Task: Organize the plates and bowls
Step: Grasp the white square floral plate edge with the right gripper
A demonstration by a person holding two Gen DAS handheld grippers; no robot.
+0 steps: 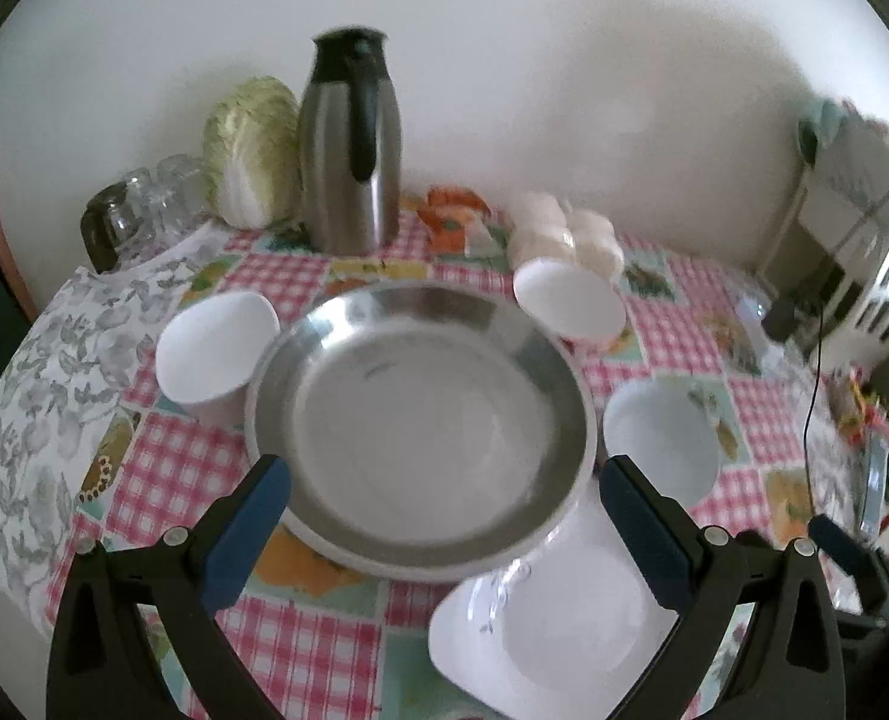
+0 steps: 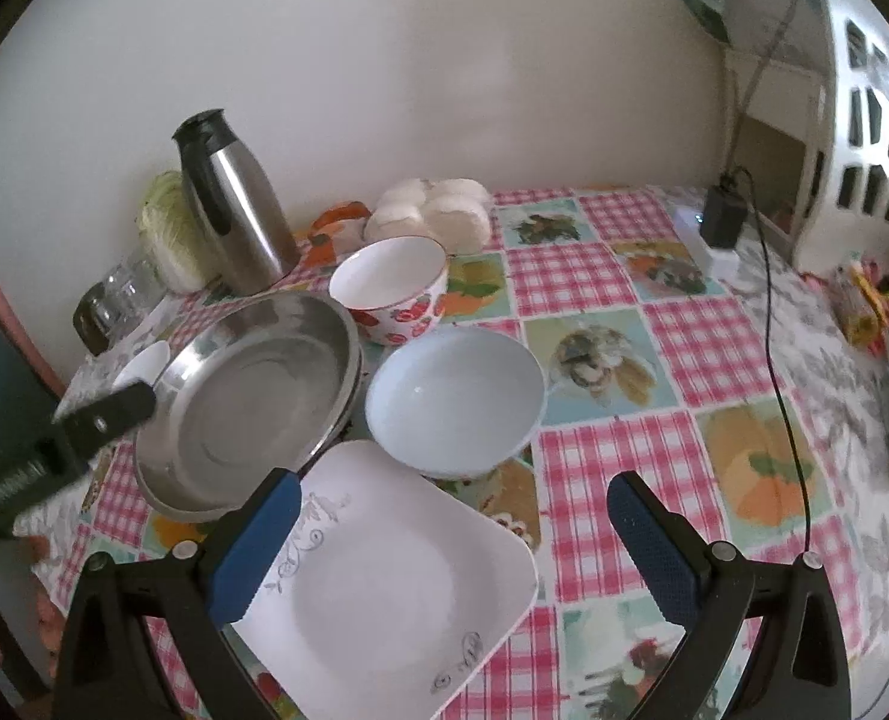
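1. Both grippers are seen spread wide and empty: the left gripper (image 1: pixel 444 480) is held over the near rim of the stainless steel pan (image 1: pixel 420 420), and the right gripper (image 2: pixel 453 516) is held over the square white plate (image 2: pixel 384 576).
2. Between the left fingers the steel pan is framed; it appears to rest on a white plate, of which only an edge is shown. The pan is empty.
3. Between the right fingers the square plate lies flat, its far corner tucked just beside the pan and a plain white bowl (image 2: pixel 456 402).
4. Beyond the right fingers a strawberry-patterned bowl (image 2: pixel 390 294) is seen; a further white bowl (image 1: pixel 216 354) stands left of the left fingers. All bowls are seen empty.
5. Farther out, a steel thermos jug (image 1: pixel 351 144), a napa cabbage (image 1: pixel 252 150) and glass jars (image 1: pixel 138 210) are set along the wall on the checked tablecloth (image 2: pixel 624 276).
6. The step is judged an early one: nothing is gripped, and the bowls are not yet stacked. A closing on a rim, probably the square plate's, is called for next.
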